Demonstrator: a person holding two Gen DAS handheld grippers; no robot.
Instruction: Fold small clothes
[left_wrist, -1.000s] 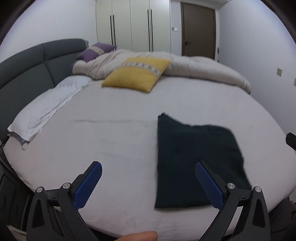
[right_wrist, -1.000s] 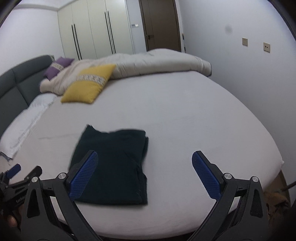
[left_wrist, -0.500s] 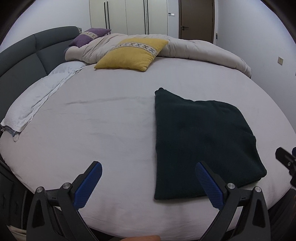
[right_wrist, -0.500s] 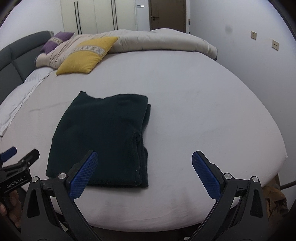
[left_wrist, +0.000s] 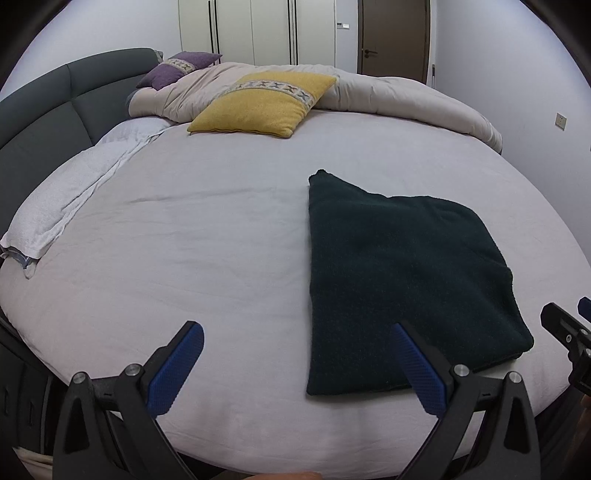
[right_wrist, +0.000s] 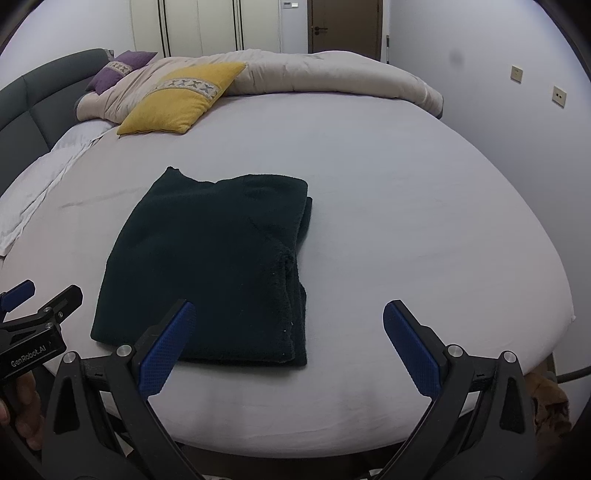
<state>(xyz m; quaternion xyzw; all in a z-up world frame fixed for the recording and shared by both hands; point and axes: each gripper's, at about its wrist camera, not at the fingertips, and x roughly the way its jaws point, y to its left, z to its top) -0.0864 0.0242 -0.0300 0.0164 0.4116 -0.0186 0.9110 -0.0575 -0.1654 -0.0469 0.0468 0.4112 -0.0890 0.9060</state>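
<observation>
A dark green knitted garment (left_wrist: 402, 280) (right_wrist: 210, 266) lies folded into a flat rectangle on the round bed's pale sheet (left_wrist: 207, 236) (right_wrist: 406, 206), near the front edge. Its layered edges show along its right side in the right wrist view. My left gripper (left_wrist: 299, 362) hangs open over the front edge, its right finger over the garment's near left corner. My right gripper (right_wrist: 288, 339) is open too, its left finger over the garment's near edge. Neither holds anything. Each gripper's tip shows at the side of the other view.
A yellow cushion (left_wrist: 266, 103) (right_wrist: 177, 99), a purple cushion (left_wrist: 181, 68) and a rolled beige duvet (left_wrist: 399, 96) lie at the far side. A white pillow (left_wrist: 66, 199) sits left by the grey headboard (left_wrist: 40, 110). Wardrobes and a door stand behind.
Both grippers have moved in toward the bed, so the garment now looks larger and closer. Both stay open. The garment has not moved on the sheet.
</observation>
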